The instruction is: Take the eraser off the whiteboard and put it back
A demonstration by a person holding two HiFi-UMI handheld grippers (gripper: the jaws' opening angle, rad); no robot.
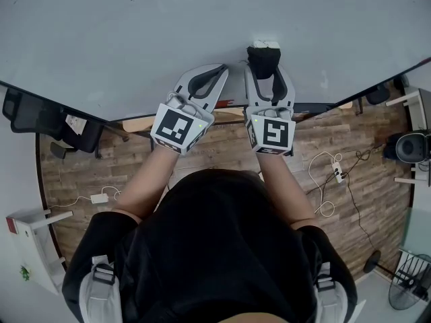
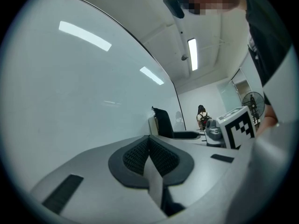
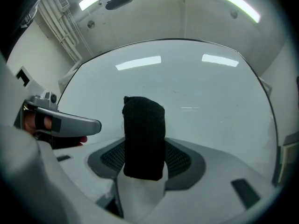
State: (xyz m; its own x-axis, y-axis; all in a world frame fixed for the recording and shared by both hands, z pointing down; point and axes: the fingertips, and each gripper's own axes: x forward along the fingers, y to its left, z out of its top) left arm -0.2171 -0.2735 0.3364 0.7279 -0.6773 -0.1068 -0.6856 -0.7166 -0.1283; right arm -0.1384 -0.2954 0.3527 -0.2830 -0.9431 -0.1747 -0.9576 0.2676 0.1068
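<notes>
The eraser [image 1: 263,58], a black felt block with a white end, is clamped upright in my right gripper [image 1: 263,71], right up at the whiteboard [image 1: 168,32]. Whether it touches the board I cannot tell. In the right gripper view the eraser [image 3: 144,136] stands between the jaws of that gripper [image 3: 145,171], with the whiteboard [image 3: 196,97] just behind it. My left gripper [image 1: 217,73] hovers beside it on the left, jaws together and holding nothing. From the left gripper view, the left gripper [image 2: 149,146] points along the whiteboard [image 2: 70,101], and the eraser [image 2: 162,123] shows beyond it.
The board's ledge [image 1: 141,122] runs under both grippers. A black chair [image 1: 40,116] stands at the left and a white shelf [image 1: 30,237] at the lower left. Cables [image 1: 330,180] lie on the wooden floor, with a fan [image 1: 411,278] at the lower right. A person [image 2: 202,115] stands far off.
</notes>
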